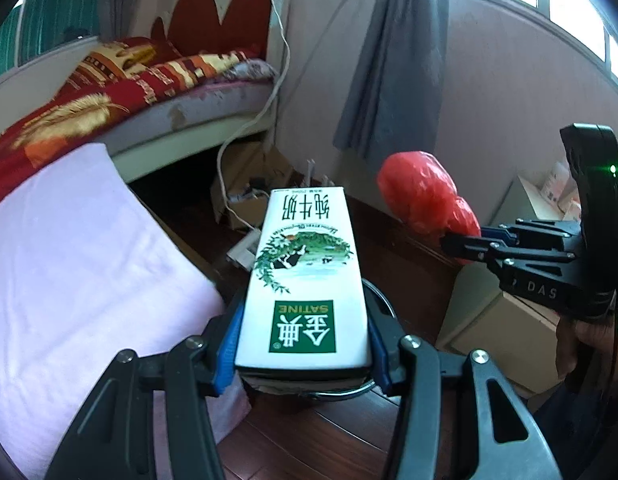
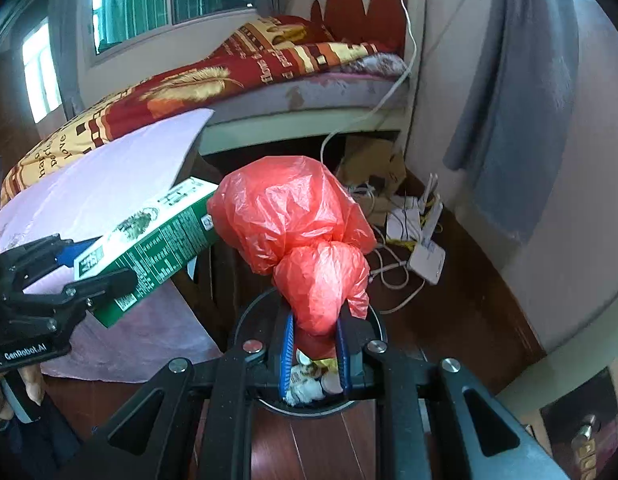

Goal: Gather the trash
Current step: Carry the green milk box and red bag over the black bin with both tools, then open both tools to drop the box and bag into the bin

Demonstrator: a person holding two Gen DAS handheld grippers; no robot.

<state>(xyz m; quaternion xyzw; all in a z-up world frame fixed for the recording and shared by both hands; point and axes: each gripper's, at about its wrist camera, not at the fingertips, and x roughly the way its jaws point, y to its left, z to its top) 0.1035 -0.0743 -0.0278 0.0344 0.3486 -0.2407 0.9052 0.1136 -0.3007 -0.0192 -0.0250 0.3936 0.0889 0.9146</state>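
Looking along the left gripper [image 1: 303,344], its blue pads pinch a white milk carton [image 1: 305,280] by both sides above a round bin [image 1: 383,300] that the carton mostly hides, while only the right wrist view shows the carton's green side [image 2: 157,248] and scraps inside the bin [image 2: 309,390]. Fingers of the right gripper [image 2: 315,354] squeeze the neck of a red bag [image 2: 293,224] over that bin; what the bag contains stays hidden.

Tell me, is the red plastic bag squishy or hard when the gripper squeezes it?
Probably squishy: the red plastic bag is thin and crinkled, and it pinches narrow where the right gripper clamps it. It likely feels light, bulging upward without sagging, and may slip.
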